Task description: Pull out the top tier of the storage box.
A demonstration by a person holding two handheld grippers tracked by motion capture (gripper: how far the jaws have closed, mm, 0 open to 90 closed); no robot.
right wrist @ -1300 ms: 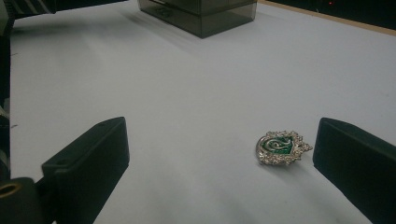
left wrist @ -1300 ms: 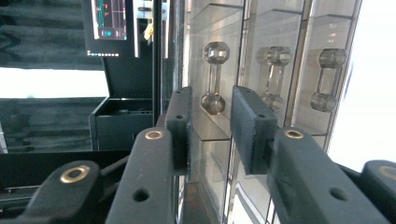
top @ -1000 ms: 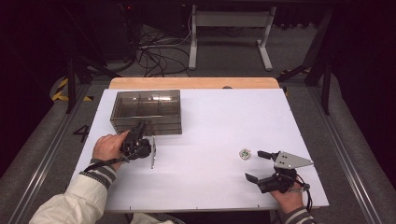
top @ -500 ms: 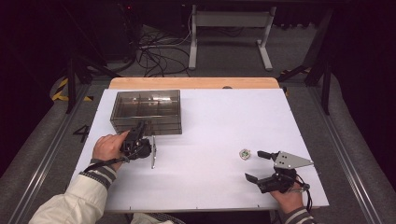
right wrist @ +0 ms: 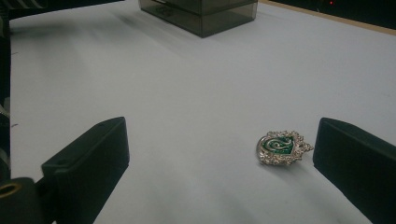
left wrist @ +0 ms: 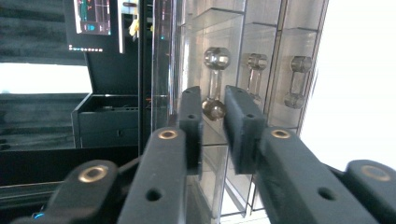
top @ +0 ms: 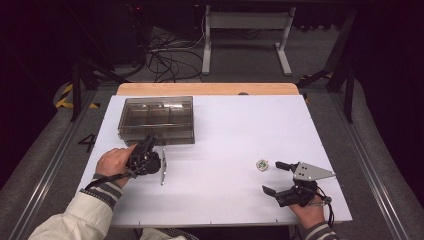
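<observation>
A smoky clear drawer box [top: 156, 120] stands at the back left of the white table. My left gripper [top: 147, 142] is turned on its side against the box's front. In the left gripper view its jaws [left wrist: 214, 100] are nearly together, closed round the lower end of one clear drawer handle [left wrist: 215, 77]. Two more handles [left wrist: 256, 70] sit beside it. A small silver and green crest badge [top: 261, 165] lies flat at the front right. My right gripper [top: 271, 176] is open wide just behind it. The badge [right wrist: 281, 147] lies between the jaws, close to the right one [right wrist: 219, 135].
The box [right wrist: 201, 14] stands far across the table from the right gripper, with bare white tabletop [top: 240, 135] between. A wooden strip [top: 205, 89] edges the table's far side. Cables and a desk frame [top: 245, 30] are on the floor beyond.
</observation>
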